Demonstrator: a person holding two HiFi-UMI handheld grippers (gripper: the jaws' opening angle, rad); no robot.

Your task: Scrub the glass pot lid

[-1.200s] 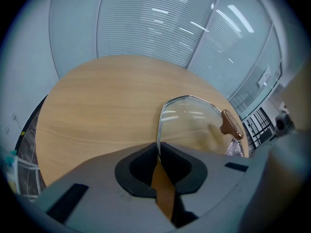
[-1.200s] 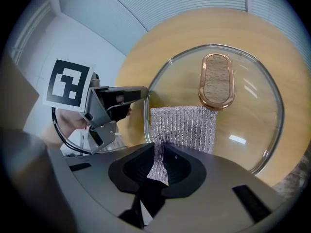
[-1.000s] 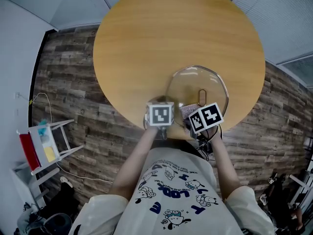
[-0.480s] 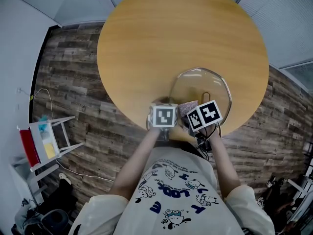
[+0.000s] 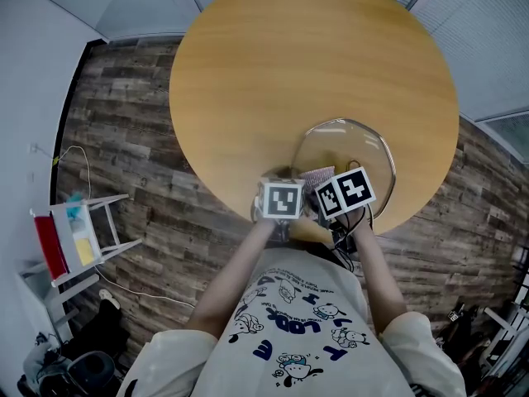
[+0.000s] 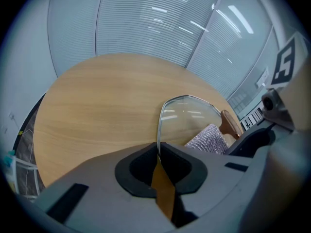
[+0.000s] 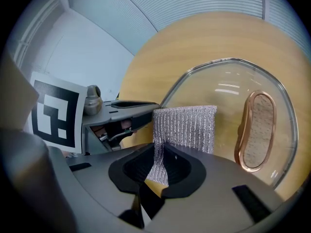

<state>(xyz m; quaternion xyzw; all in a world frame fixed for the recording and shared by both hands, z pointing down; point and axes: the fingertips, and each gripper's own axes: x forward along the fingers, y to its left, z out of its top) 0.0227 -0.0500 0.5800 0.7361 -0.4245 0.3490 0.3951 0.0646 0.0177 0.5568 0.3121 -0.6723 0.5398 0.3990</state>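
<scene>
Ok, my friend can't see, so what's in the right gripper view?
The right gripper pinches a silvery scrub pad, held over a glass pot lid. The lid has a brownish oval handle, and a round wooden table is beneath it.

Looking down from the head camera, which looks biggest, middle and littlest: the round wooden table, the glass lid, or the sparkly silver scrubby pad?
Biggest: the round light-wood table, by far.
Middle: the round glass pot lid.
Littlest: the silvery mesh scrubbing pad, though part of it is hidden.
</scene>
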